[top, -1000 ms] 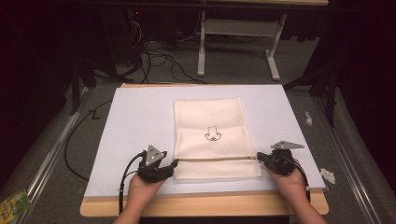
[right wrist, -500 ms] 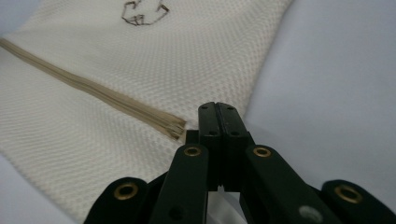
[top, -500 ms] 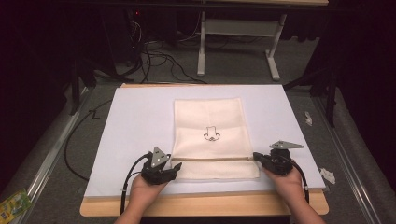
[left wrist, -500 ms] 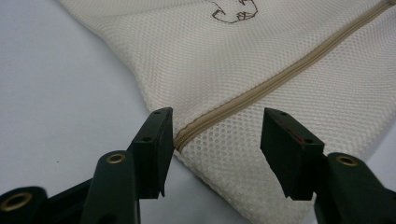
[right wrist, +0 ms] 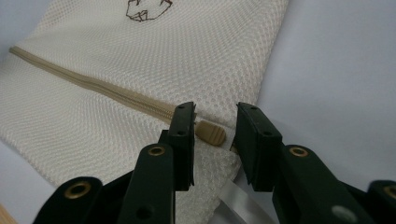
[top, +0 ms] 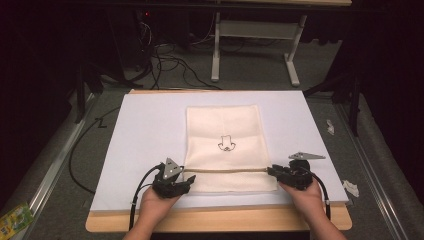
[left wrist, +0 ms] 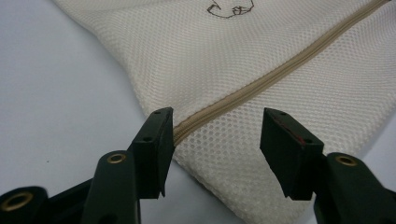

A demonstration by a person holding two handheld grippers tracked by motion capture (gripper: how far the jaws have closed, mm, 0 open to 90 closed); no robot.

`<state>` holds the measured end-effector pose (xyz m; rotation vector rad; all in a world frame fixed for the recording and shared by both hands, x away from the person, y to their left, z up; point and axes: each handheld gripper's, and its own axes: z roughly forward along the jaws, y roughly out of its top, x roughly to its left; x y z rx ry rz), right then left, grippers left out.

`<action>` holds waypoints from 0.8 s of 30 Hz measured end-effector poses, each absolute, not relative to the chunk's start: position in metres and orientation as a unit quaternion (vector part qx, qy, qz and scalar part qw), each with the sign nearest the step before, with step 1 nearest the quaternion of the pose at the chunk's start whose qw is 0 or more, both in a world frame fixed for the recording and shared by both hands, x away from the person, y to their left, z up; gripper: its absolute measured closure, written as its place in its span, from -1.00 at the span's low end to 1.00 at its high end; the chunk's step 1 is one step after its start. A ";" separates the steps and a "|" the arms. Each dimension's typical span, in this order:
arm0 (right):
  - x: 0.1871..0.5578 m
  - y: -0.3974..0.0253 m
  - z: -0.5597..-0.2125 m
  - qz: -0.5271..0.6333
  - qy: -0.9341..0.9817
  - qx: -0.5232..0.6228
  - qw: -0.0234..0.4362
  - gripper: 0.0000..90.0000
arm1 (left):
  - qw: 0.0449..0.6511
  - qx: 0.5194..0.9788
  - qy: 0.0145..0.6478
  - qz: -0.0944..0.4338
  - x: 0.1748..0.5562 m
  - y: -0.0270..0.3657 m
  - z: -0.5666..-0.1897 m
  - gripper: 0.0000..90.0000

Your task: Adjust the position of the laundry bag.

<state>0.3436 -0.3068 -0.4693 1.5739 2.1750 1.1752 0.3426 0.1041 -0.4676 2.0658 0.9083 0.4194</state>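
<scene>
A cream mesh zip bag (top: 224, 147) with a small dark drawing lies flat on the white mat (top: 140, 135). Its tan zipper (top: 225, 170) runs across near the front edge. My left gripper (top: 186, 183) sits at the bag's left edge, open, its jaws straddling the zipper's end (left wrist: 180, 130) and the mesh corner. My right gripper (top: 271, 171) is at the bag's right edge, open with a narrower gap, and the tan zipper pull (right wrist: 211, 133) lies between its jaws without being pinched.
The mat covers a wooden table (top: 215, 220) whose front edge runs just behind the person's hands. Black cables (top: 85, 145) trail off the left side. A white desk frame (top: 255, 37) stands on the floor beyond. Scraps of paper (top: 350, 188) lie at the right.
Both grippers have slid inward along the front of the mat, closing in on the two ends of the zipper. The bag has not moved.
</scene>
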 end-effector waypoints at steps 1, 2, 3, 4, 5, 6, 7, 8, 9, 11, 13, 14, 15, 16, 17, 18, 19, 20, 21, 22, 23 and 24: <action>0.344 -0.307 -0.469 0.402 0.737 0.533 0.103 0.59 | 0.409 0.822 0.359 0.167 0.342 0.103 -0.468 0.01; 0.344 -0.307 -0.468 0.408 0.736 0.532 0.095 0.65 | 0.404 0.826 0.357 0.167 0.342 0.103 -0.468 0.03; 0.344 -0.307 -0.468 0.417 0.734 0.528 0.088 0.70 | 0.400 0.828 0.355 0.167 0.342 0.102 -0.469 0.05; 0.343 -0.306 -0.467 0.419 0.734 0.528 0.084 0.71 | 0.394 0.832 0.353 0.167 0.343 0.101 -0.470 0.08; 0.343 -0.304 -0.466 0.418 0.738 0.523 0.088 0.76 | 0.389 0.835 0.353 0.165 0.343 0.100 -0.472 0.10; 0.342 -0.302 -0.466 0.421 0.739 0.518 0.087 0.78 | 0.384 0.838 0.352 0.161 0.344 0.099 -0.473 0.11; 0.341 -0.300 -0.464 0.427 0.740 0.514 0.080 0.80 | 0.382 0.840 0.352 0.160 0.344 0.099 -0.474 0.13; 0.341 -0.298 -0.464 0.429 0.741 0.510 0.080 0.80 | 0.381 0.841 0.350 0.158 0.344 0.098 -0.475 0.13; 0.340 -0.296 -0.463 0.428 0.745 0.505 0.081 0.82 | 0.379 0.843 0.348 0.157 0.344 0.097 -0.475 0.14; 0.339 -0.290 -0.461 0.426 0.749 0.499 0.087 0.79 | 0.379 0.844 0.346 0.155 0.344 0.096 -0.475 0.15; 0.339 -0.289 -0.458 0.430 0.749 0.496 0.090 0.80 | 0.378 0.845 0.344 0.156 0.344 0.096 -0.475 0.15; 0.339 -0.290 -0.458 0.432 0.746 0.499 0.085 0.81 | 0.378 0.845 0.344 0.155 0.344 0.096 -0.475 0.15; 0.340 -0.291 -0.458 0.435 0.744 0.500 0.078 0.81 | 0.379 0.845 0.345 0.154 0.344 0.096 -0.475 0.15; 0.340 -0.291 -0.459 0.435 0.746 0.499 0.075 0.80 | 0.380 0.844 0.347 0.152 0.344 0.096 -0.476 0.15; 0.339 -0.290 -0.459 0.441 0.750 0.488 0.069 0.80 | 0.382 0.843 0.348 0.150 0.345 0.096 -0.476 0.16; 0.339 -0.287 -0.460 0.446 0.754 0.478 0.060 0.79 | 0.384 0.842 0.349 0.147 0.345 0.096 -0.476 0.16; 0.338 -0.284 -0.459 0.447 0.759 0.470 0.053 0.76 | 0.386 0.842 0.348 0.146 0.345 0.096 -0.476 0.16; 0.337 -0.281 -0.459 0.450 0.762 0.463 0.052 0.73 | 0.387 0.841 0.348 0.146 0.345 0.096 -0.476 0.16; 0.337 -0.279 -0.458 0.452 0.764 0.456 0.055 0.70 | 0.391 0.840 0.347 0.146 0.345 0.096 -0.476 0.16; 0.336 -0.277 -0.455 0.451 0.767 0.452 0.065 0.66 | 0.394 0.838 0.347 0.146 0.345 0.096 -0.475 0.16; 0.336 -0.277 -0.453 0.452 0.765 0.452 0.076 0.62 | 0.402 0.835 0.346 0.146 0.345 0.097 -0.474 0.16; 0.336 -0.279 -0.451 0.452 0.761 0.456 0.090 0.58 | 0.410 0.831 0.346 0.145 0.344 0.099 -0.472 0.16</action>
